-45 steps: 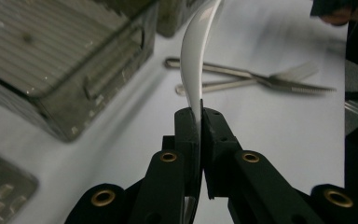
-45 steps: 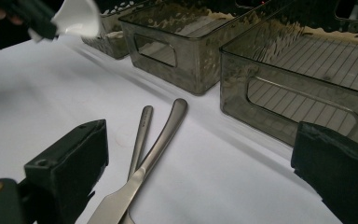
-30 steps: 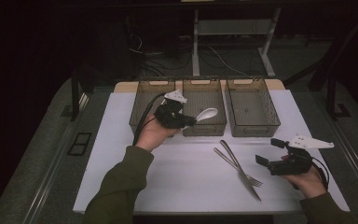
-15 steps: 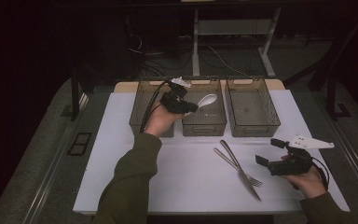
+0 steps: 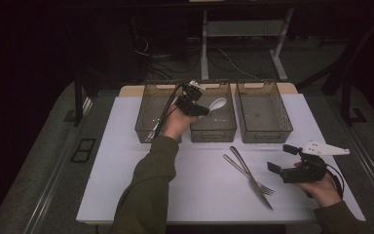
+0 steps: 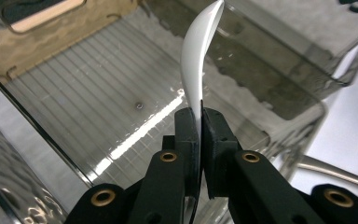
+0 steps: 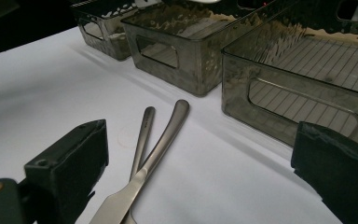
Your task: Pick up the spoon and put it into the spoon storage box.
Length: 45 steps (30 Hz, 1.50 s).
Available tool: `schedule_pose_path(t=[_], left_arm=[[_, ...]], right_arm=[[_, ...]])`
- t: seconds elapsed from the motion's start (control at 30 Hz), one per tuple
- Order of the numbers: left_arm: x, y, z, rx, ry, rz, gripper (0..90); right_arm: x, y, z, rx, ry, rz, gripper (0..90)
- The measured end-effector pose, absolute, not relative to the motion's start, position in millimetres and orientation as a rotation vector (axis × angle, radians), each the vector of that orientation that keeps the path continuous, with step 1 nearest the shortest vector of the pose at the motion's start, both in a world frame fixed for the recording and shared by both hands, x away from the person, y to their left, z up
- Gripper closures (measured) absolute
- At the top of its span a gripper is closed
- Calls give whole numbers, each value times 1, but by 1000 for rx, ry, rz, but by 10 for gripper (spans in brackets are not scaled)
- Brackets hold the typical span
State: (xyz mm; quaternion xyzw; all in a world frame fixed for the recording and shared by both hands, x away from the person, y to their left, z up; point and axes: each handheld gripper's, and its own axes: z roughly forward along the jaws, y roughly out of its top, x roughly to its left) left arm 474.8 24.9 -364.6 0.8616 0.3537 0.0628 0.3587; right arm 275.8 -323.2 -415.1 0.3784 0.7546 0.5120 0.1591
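white spoon sits clamped in the left gripper, jaws pinched tight on its thin handle. in the high view the bowl end pokes out over the middle bin, above the bin's floor and not resting on it. left gripper view confirms: handle edge-on between the 2 black jaws, spoon curving up and away over the ribbed clear floor of the bin.

3 smoky clear bins stand in a row at the far edge of the white mat: left bin, middle bin, right bin. the person's left hand hovers over the gap between left and middle bins, cable trailing across the left one.

right gripper is held low over the mat's near right part, jaws spread wide, nothing between them. right gripper view shows the 2 black jaws far apart with a knife and fork lying crossed on the mat ahead. in the high view, knife and fork lie just left of that gripper, not touching it.
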Motion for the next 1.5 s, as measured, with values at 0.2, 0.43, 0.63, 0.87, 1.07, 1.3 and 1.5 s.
schedule_pose_path(t=[0.2,0.43,0.63,0.87,1.07,1.3,1.5], left_arm=[[480,17,-377,2276,949,160,848],[482,11,-386,2335,965,142,848],[482,8,-386,2353,961,135,845],[482,6,-389,2348,952,121,841],[482,6,-389,2333,946,117,796],[481,11,-383,2288,939,109,767],[475,16,-369,2194,900,109,689]], right_arm=[[275,-324,-415,1082,2157,1466,38],[275,-323,-415,1078,2160,1466,38],[275,-323,-415,1079,2160,1465,38],[275,-323,-415,1078,2158,1466,38],[275,-324,-415,1077,2155,1468,38],[276,-324,-414,1077,2160,1466,38],[275,-324,-415,1079,2159,1466,37]])
